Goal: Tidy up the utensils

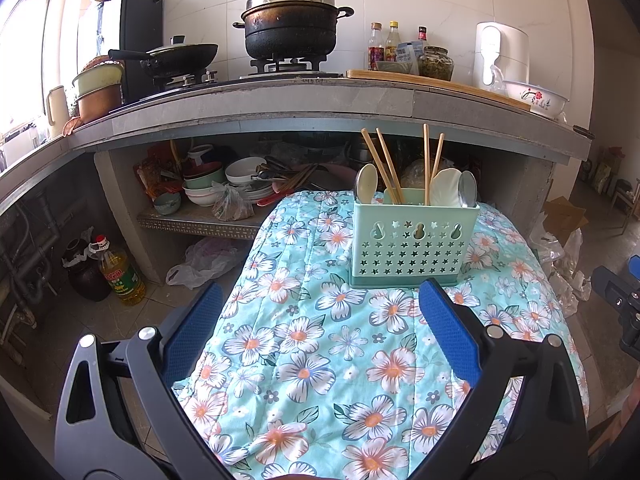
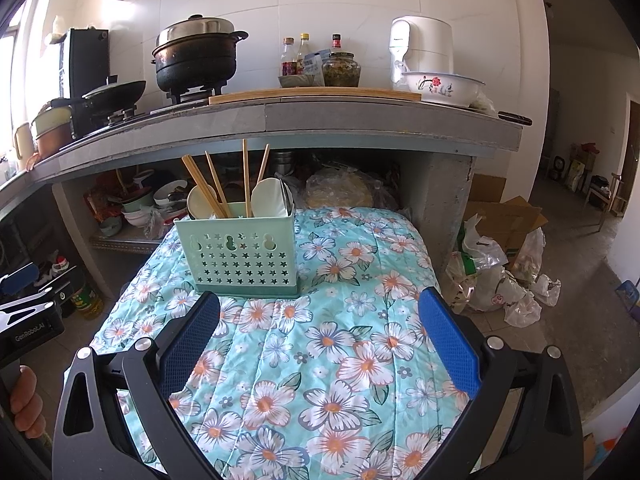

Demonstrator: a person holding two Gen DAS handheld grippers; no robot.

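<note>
Behind the work surface runs a kitchen counter (image 1: 280, 96) with a black pot (image 1: 290, 20) on the stove. Seen from the left wrist, the left gripper (image 1: 320, 308) has its blue pads spread wide and holds nothing. It hovers over a flowered cloth (image 1: 320, 360), just before the green utensil holder (image 1: 414, 240). Chopsticks (image 1: 384, 166) and spoons (image 1: 366, 184) stand inside the holder.

From the right wrist, the right gripper (image 2: 320, 316) is also spread and empty, and the utensil holder (image 2: 238, 250) stands ahead, to its left. I think the soft cloth (image 2: 340, 340) gives a weak base, so a push on the tall holder may tip it. The chopsticks (image 2: 224, 182) lean loosely, and a careless pinch could scatter them.
</note>
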